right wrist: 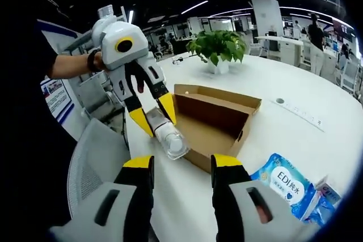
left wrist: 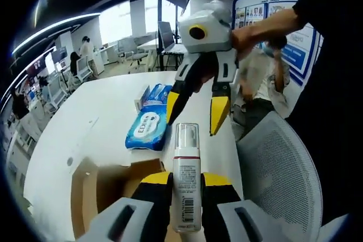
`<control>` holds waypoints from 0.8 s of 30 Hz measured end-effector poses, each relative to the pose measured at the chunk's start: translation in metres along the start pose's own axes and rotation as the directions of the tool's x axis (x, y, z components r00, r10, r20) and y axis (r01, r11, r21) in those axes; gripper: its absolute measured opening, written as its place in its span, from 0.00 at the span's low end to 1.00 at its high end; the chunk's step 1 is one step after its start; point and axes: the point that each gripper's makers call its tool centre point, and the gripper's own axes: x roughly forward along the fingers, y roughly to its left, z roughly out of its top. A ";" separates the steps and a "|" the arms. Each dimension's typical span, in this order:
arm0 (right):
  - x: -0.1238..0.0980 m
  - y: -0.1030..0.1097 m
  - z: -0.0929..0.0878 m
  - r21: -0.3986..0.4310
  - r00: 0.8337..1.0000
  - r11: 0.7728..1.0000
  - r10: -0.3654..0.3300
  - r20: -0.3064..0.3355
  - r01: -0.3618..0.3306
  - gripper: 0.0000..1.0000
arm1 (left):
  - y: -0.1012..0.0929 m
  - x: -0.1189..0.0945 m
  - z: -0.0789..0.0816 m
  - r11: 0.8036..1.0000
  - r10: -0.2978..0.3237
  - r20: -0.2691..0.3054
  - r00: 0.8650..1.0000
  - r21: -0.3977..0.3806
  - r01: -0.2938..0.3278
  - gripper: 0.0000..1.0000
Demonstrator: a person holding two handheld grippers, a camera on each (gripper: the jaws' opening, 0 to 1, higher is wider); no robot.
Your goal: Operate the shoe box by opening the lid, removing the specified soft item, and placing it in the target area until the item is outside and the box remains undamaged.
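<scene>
Nearest my left camera, a clear pump bottle (left wrist: 186, 177) stands pinched between the left gripper's (left wrist: 186, 188) yellow-tipped jaws, its long axis running straight up the view, clear cap away from me. In the right gripper view I see that same bottle (right wrist: 164, 134) slanting down from the left gripper (right wrist: 153, 118), capped end toward my right camera, held above the table's edge just beside the box (right wrist: 212, 120).

I count one cardboard shoe box, open, lid (right wrist: 218, 97) folded back, resting on the white table (right wrist: 295, 128). In the left gripper view its brown corner (left wrist: 105, 188) sits just left of the held bottle.

There is one blue pack of wet wipes (left wrist: 148, 128), lying flat on the table beyond the box, with one smaller blue packet (left wrist: 159, 92) touching its far end. In the right gripper view the wipes (right wrist: 283, 184) lie just right of my right gripper (right wrist: 181, 168).

The right gripper's jaws are spread and hold nothing; it hangs above the table (left wrist: 195, 111) near the wipes.

One potted plant (right wrist: 218, 48) stands on the table behind the box. A grey mesh chair (left wrist: 278, 168) sits beside the table.
</scene>
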 end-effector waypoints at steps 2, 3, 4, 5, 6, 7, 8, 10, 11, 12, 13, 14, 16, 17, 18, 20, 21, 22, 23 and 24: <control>0.000 0.004 0.003 -0.011 1.000 1.000 0.012 0.004 -0.012 0.37 | -0.004 0.001 0.004 1.000 -0.016 0.005 1.000 0.011 0.016 0.19; 0.000 0.006 0.004 -0.018 1.000 1.000 0.019 0.005 -0.019 0.37 | -0.006 0.002 0.007 1.000 -0.025 0.007 1.000 0.018 0.025 0.19; 0.000 0.008 0.005 -0.025 1.000 0.999 0.026 0.007 -0.026 0.36 | -0.007 0.003 0.008 0.999 -0.031 0.010 0.999 0.021 0.031 0.19; 0.000 0.011 0.006 -0.038 0.999 0.999 0.040 0.009 -0.040 0.35 | -0.009 0.003 0.011 0.999 -0.041 0.015 0.999 0.026 0.041 0.19; 0.001 0.013 0.007 -0.044 0.999 0.998 0.047 0.008 -0.047 0.34 | -0.010 0.003 0.013 0.998 -0.048 0.017 0.999 0.029 0.047 0.19; 0.001 0.018 0.008 -0.057 0.998 0.996 0.064 0.010 -0.063 0.32 | -0.012 0.004 0.015 0.998 -0.060 0.018 0.998 0.037 0.059 0.19; 0.001 0.020 0.010 -0.067 0.998 0.995 0.069 0.013 -0.068 0.31 | -0.013 0.004 0.016 0.997 -0.065 0.019 0.998 0.041 0.064 0.19; 0.000 0.025 0.011 -0.095 0.997 0.992 0.082 0.016 -0.080 0.29 | -0.016 0.005 0.018 0.996 -0.080 0.019 0.997 0.049 0.079 0.19; 0.000 0.027 0.012 -0.103 0.996 0.991 0.090 0.016 -0.088 0.28 | -0.017 0.005 0.018 0.995 -0.089 0.019 0.996 0.050 0.088 0.19; 0.000 0.029 0.012 -0.111 0.995 0.989 0.098 0.015 -0.096 0.28 | -0.018 0.005 0.018 0.994 -0.104 0.020 0.994 0.049 0.103 0.19; 0.001 0.031 0.011 -0.122 0.994 0.987 0.107 0.009 -0.105 0.27 | -0.019 0.005 0.018 0.993 -0.110 0.022 0.994 0.047 0.109 0.19; 0.001 0.032 0.010 -0.128 0.994 0.986 0.109 0.005 -0.108 0.27 | -0.020 0.005 0.020 0.992 -0.120 0.029 0.992 0.040 0.119 0.19; 0.003 0.035 0.010 -0.145 0.993 0.982 0.121 0.001 -0.120 0.24 | -0.022 0.005 0.022 0.990 -0.134 0.038 0.990 0.040 0.133 0.19; 0.003 0.037 0.009 -0.157 0.992 0.980 0.124 -0.002 -0.122 0.23 | -0.025 0.005 0.023 0.988 -0.146 0.036 0.989 0.045 0.145 0.19; 0.003 0.039 0.009 -0.165 0.992 0.978 0.127 -0.005 -0.126 0.21 | -0.026 0.005 0.023 0.987 -0.152 0.034 0.988 0.051 0.150 0.19; 0.002 0.043 0.007 -0.176 0.989 0.974 0.146 -0.016 -0.146 0.20 | -0.030 0.005 0.022 0.984 -0.169 0.030 0.985 0.056 0.167 0.19; 0.002 0.045 0.006 -0.179 0.989 0.973 0.147 -0.017 -0.148 0.19 | -0.032 0.005 0.022 0.983 -0.179 0.030 0.983 0.057 0.177 0.19; 0.002 0.048 0.005 -0.190 0.988 0.970 0.151 -0.022 -0.152 0.19 | -0.034 0.004 0.022 0.981 -0.185 0.031 0.982 0.055 0.184 0.19; 0.001 0.050 0.004 -0.196 0.988 0.968 0.155 -0.025 -0.157 0.19 | -0.037 0.004 0.022 0.979 -0.201 0.034 0.979 0.051 0.199 0.19; 0.001 0.052 0.004 -0.204 0.987 0.965 0.161 -0.028 -0.164 0.19 | -0.038 0.004 0.021 0.977 -0.211 0.035 0.977 0.050 0.209 0.19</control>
